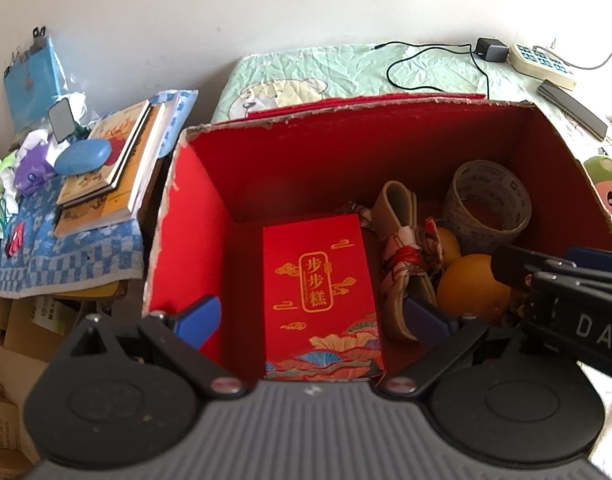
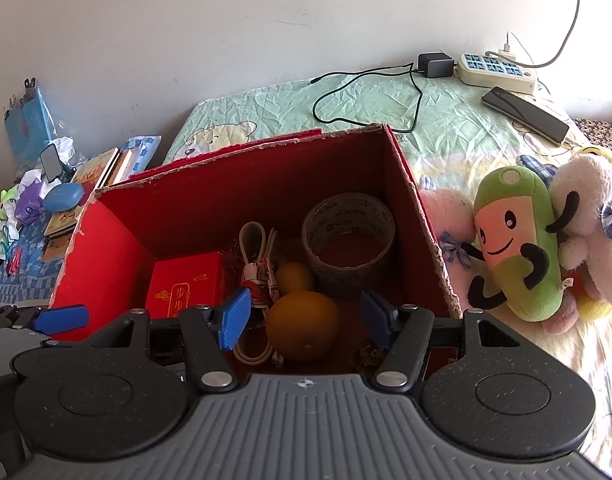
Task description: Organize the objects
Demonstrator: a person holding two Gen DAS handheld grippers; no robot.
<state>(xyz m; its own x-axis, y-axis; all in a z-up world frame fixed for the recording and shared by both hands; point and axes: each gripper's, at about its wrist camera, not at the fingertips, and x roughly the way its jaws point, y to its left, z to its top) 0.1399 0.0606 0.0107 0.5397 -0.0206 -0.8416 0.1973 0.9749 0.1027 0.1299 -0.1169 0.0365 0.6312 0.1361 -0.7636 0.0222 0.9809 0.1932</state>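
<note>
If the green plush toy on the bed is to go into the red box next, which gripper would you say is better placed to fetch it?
Probably the right gripper. It is open and empty, and the green plush toy lies just outside the red box on its side. The left gripper, also open, sits over the box's far side.

Right gripper (image 2: 304,320) hovers spread wide above open red box (image 2: 118,236), nothing between its blue pads (image 2: 236,318). Inside: tape roll (image 2: 347,240) at back right, orange gourd (image 2: 302,320) in front of it, small red packet (image 2: 186,284) at left, looped strap (image 2: 254,248) between. Green plush toy (image 2: 513,240) lies on bed (image 2: 365,96) just right of box. Power strip (image 2: 495,70) near wall.
</note>
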